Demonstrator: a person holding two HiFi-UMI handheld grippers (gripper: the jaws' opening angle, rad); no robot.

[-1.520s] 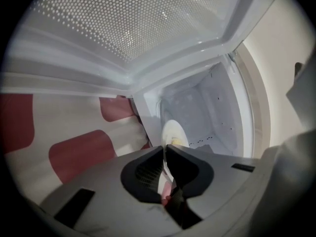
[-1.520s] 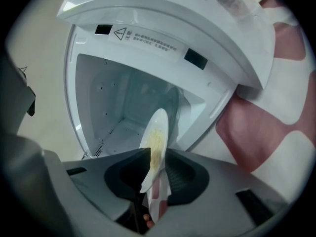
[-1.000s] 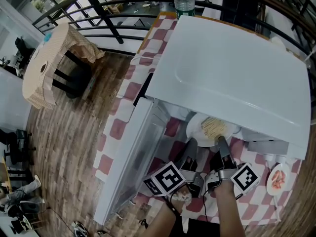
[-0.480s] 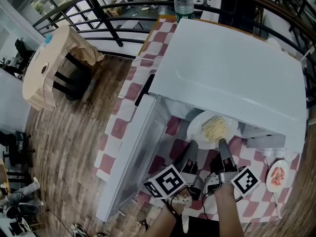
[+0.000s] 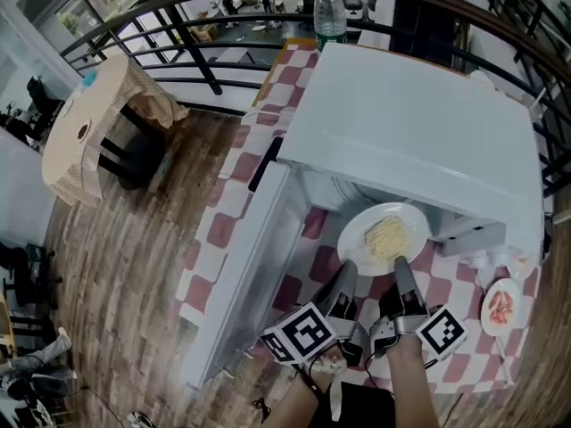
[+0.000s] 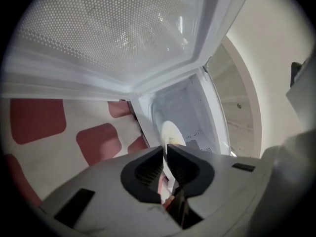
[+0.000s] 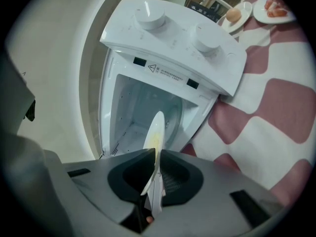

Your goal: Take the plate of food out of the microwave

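Note:
A white plate of pale noodles (image 5: 384, 237) hangs just in front of the open white microwave (image 5: 410, 132), above the checked cloth. My left gripper (image 5: 349, 269) is shut on the plate's near-left rim and my right gripper (image 5: 399, 264) on its near-right rim. In the left gripper view the plate (image 6: 171, 132) shows edge-on, clamped by the left gripper (image 6: 166, 151), with the empty cavity (image 6: 190, 105) behind. In the right gripper view the plate (image 7: 156, 130) stands edge-on in the right gripper (image 7: 155, 157), before the cavity (image 7: 138, 112).
The microwave door (image 5: 245, 275) hangs open to the left. Its panel with two knobs (image 7: 173, 28) is at the right. A small plate of red food (image 5: 500, 308) and a dish with an egg (image 7: 235, 15) lie to the right. A water bottle (image 5: 329, 12) stands behind; a railing follows the table's far edge.
The plate has come out of the microwave toward me, held by both grippers; more of it now shows beyond the microwave's top edge.

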